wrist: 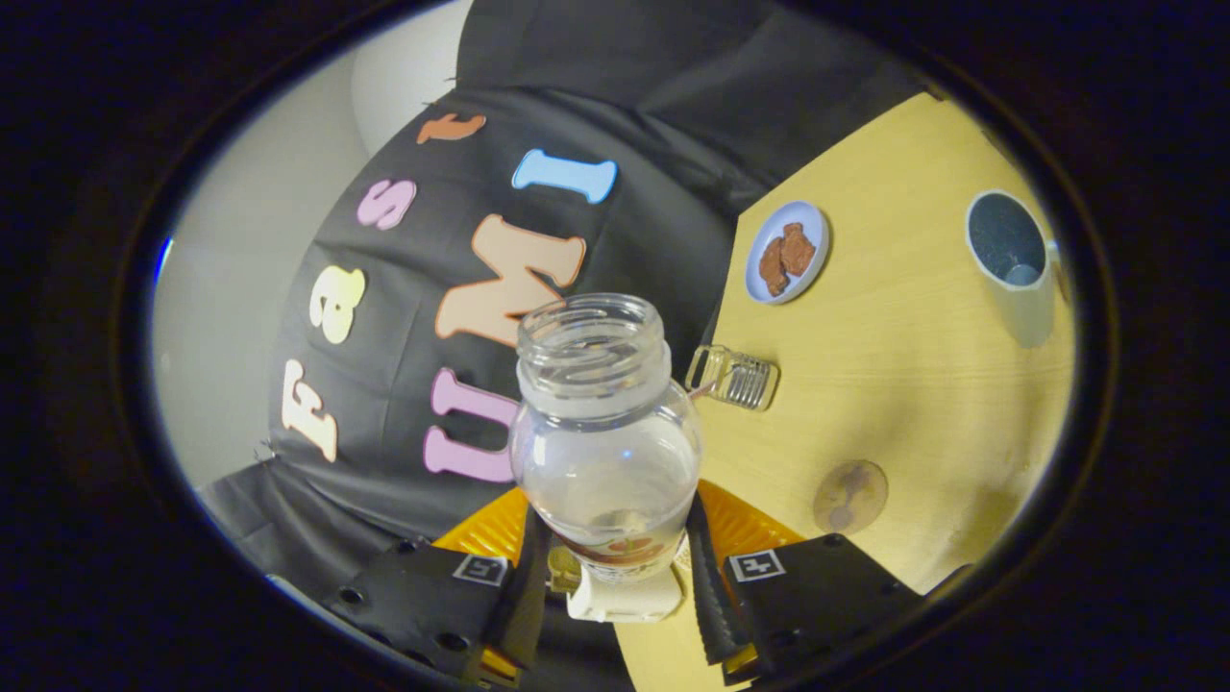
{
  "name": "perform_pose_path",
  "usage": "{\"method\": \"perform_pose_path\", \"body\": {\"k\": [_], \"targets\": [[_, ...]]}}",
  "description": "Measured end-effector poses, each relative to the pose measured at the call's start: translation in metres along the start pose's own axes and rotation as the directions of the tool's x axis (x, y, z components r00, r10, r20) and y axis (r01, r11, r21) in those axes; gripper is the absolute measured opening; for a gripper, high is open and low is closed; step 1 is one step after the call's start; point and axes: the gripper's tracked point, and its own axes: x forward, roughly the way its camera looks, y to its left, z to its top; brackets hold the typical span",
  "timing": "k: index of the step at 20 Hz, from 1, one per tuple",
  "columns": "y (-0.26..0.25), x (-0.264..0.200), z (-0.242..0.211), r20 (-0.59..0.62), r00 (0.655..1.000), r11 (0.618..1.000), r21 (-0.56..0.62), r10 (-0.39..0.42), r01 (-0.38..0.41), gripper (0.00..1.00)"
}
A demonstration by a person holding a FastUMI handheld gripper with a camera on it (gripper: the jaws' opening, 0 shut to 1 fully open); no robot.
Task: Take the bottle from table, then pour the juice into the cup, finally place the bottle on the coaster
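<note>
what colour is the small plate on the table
Pale blue plate, holding brown pieces, seen in the gripper view beyond the bottle the gripper grips.

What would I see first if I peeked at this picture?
First you'd spot the clear bottle with no cap on, held between the gripper fingers, which press on it from both sides. Beyond it on the yellow table sit a white cup, a small plate with brown treats, and a round coaster near the fingers.
</note>
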Motion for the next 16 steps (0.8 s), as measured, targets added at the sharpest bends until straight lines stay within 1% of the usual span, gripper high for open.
{"method": "perform_pose_path", "body": {"k": [3,7,11,16], "targets": [[0.005,0.005,0.024,0.077,0.997,0.997,0.077,0.010,-0.016,0.68],[0.006,0.005,0.059,0.180,0.984,0.984,0.172,0.011,-0.043,0.68],[0.003,0.000,0.083,0.265,0.964,0.963,0.260,0.002,-0.073,0.68],[-0.006,-0.003,0.103,0.340,0.940,0.926,0.358,-0.011,-0.118,0.68]]}}
